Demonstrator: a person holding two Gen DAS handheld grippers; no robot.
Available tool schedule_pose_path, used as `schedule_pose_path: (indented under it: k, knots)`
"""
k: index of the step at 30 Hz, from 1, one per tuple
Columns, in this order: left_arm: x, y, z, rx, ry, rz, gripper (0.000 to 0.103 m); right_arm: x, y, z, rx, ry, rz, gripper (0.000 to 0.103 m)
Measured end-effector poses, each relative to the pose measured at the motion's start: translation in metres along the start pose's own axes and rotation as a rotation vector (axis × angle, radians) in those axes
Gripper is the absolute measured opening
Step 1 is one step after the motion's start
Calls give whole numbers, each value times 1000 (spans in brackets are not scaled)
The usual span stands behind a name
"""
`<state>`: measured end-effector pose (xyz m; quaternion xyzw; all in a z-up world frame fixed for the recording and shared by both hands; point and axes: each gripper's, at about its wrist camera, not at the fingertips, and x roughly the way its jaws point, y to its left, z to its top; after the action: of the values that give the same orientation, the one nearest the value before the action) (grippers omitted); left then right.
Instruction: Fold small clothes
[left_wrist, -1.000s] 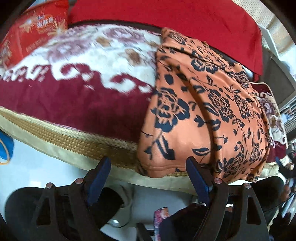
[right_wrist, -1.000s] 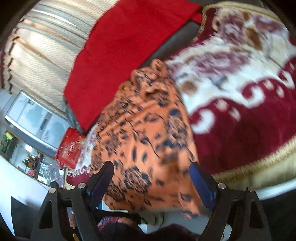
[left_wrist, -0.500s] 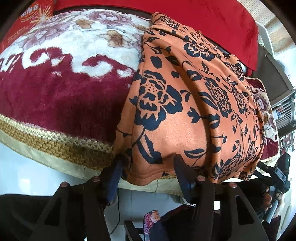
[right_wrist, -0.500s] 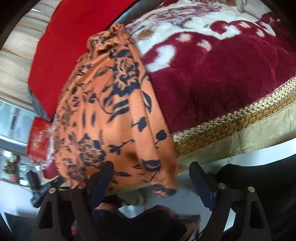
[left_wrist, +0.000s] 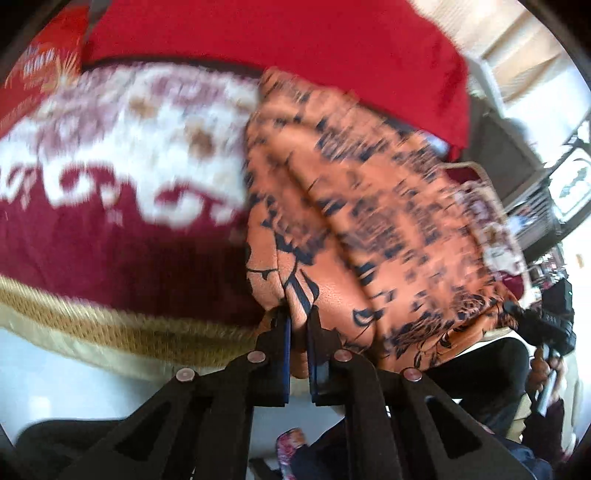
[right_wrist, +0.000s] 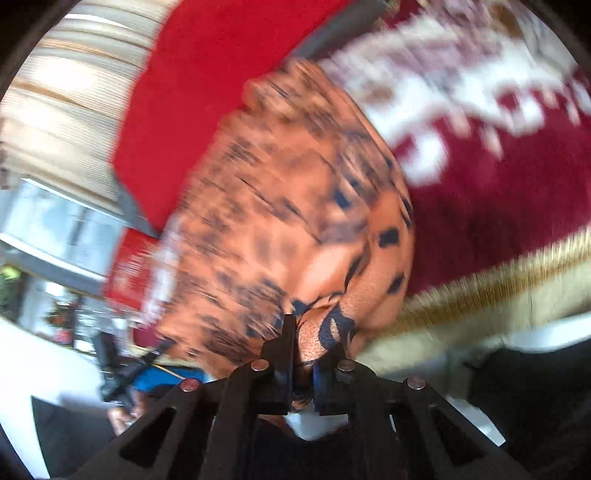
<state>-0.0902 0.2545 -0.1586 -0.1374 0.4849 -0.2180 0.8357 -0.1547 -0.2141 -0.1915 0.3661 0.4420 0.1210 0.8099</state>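
An orange garment with a dark floral print (left_wrist: 369, 221) lies on the bed, its near hem hanging over the bed's front edge. My left gripper (left_wrist: 298, 314) is shut on the garment's near left corner, cloth bunched between the pads. In the right wrist view the same orange garment (right_wrist: 280, 206) fills the middle, and my right gripper (right_wrist: 306, 332) is shut on its near right corner. Both views are blurred by motion. The right gripper and the hand holding it (left_wrist: 546, 332) show at the right edge of the left wrist view.
A maroon and white plush blanket (left_wrist: 122, 206) with a gold woven border (left_wrist: 110, 328) covers the bed. A red cloth (left_wrist: 295, 40) lies behind the garment. A red packet (left_wrist: 40, 70) sits at the far left. White floor (left_wrist: 74, 384) runs below the bed edge.
Both grippers went from wide open around the garment's hanging hem to shut on its corners. The cloth now bunches at each grip, and both views have shifted and blurred.
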Motion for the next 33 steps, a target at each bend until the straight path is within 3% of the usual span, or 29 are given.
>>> schedule_pose_path:
  k: [3,6,10,13,16,19,24,27,33]
  knots:
    - [-24,-3,12,10,-65,-7,7,-30,17,19,-44,-98,32,7]
    - [-30,5,8,2,-60,14,7,-44,16,30,-36,-149,2,7]
    - [-17,16,-12,-43,-5,21,6,-42,-8,22,23,-137,-14,7]
    - [-16,27,-20,-101,13,-33,6,-33,-17,16,63,-97,-4,7]
    - [-30,22,-8,-110,-19,-85,6,-30,-12,23,75,-100,45,7]
    - [-49,10,25,-88,-71,-132,6,-39,4,43,37,-137,92,7]
    - [-58,-4,107,-67,-154,-162,6,-49,37,100,-28,-214,135,7]
    - [-52,-2,164,-68,-185,-139,5,-40,51,149,-31,-263,130,7]
    - [2,16,283,-108,-223,-66,2,21,45,256,59,-312,95,7]
